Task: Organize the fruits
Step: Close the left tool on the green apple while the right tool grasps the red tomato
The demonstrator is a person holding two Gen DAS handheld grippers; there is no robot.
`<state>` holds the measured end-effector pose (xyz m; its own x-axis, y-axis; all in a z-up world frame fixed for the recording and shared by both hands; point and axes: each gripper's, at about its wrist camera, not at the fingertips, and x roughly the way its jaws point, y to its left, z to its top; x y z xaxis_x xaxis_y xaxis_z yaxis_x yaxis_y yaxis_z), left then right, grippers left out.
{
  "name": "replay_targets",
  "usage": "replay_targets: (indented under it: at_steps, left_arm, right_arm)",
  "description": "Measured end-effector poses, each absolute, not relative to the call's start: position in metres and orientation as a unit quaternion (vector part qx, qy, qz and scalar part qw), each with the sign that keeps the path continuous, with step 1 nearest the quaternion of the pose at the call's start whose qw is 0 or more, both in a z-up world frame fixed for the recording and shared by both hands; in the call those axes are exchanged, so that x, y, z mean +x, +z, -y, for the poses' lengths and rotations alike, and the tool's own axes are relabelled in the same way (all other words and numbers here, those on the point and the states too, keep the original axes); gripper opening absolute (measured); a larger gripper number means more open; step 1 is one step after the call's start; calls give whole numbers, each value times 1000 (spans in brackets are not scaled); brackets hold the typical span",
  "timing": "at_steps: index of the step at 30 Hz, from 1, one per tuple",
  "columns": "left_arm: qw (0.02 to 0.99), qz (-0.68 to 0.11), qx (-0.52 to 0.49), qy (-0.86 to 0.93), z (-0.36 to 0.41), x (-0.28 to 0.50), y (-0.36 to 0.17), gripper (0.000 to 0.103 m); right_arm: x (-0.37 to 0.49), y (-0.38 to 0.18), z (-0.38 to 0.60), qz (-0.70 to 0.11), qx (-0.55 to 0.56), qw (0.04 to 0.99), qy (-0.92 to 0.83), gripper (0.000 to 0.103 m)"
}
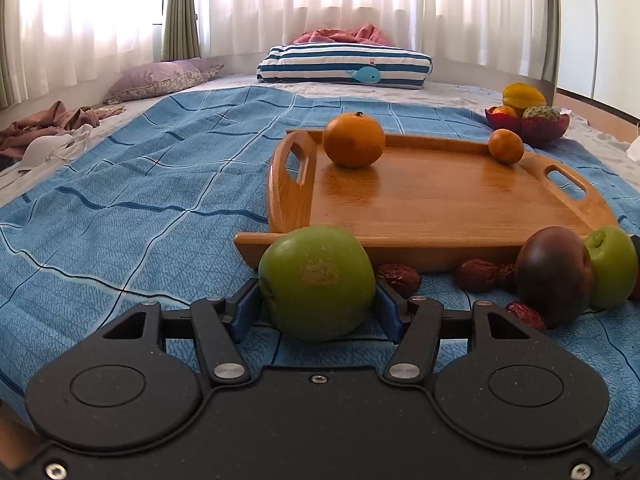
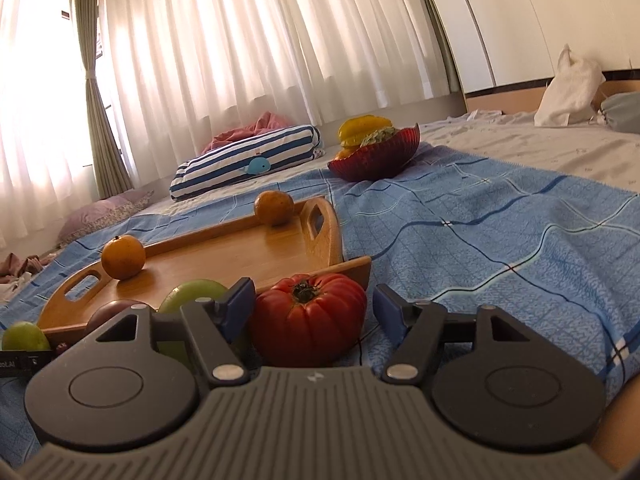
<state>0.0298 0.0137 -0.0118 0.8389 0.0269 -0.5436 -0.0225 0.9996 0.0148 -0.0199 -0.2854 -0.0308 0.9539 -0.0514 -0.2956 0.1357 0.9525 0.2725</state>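
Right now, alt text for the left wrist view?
The left tool grips a green apple on a blue bedspread, just before a wooden tray holding two oranges.

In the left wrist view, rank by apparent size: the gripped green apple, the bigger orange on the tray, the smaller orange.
1. Green apple, though it is nearest the camera
2. Bigger orange
3. Smaller orange, farthest back on the tray
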Motion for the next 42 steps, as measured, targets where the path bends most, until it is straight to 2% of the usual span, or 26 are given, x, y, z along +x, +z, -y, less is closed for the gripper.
replay_targets:
  at_steps: [19,28,34,36,40,42]
  left_arm:
    - [957,-288,-6,10,-18,32,-8,57]
    - [957,-289,-12,11,-20,31,-7,57]
    - [957,-289,-12,11,-21,28,-6,57]
    - [958,-288,-11,13,-21,26,-5,57]
    - [958,-287,-12,11,-20,23,-2,57]
    - [957,-289,-11,12,-20,22,-2,57]
  right_arm:
    - [-26,-24,263,-209,5,977,-42,80]
    - [-18,-20,278,-228,25,973,-18,81]
    - [-22,-17,288,-224,58,973,-14,71]
    - [-23,-17,286,-221,55,974,-10,63]
    - [-25,-17,280,-219,37,975,-13,63]
    - [-23,-16,282,-216,47,975,-13,67]
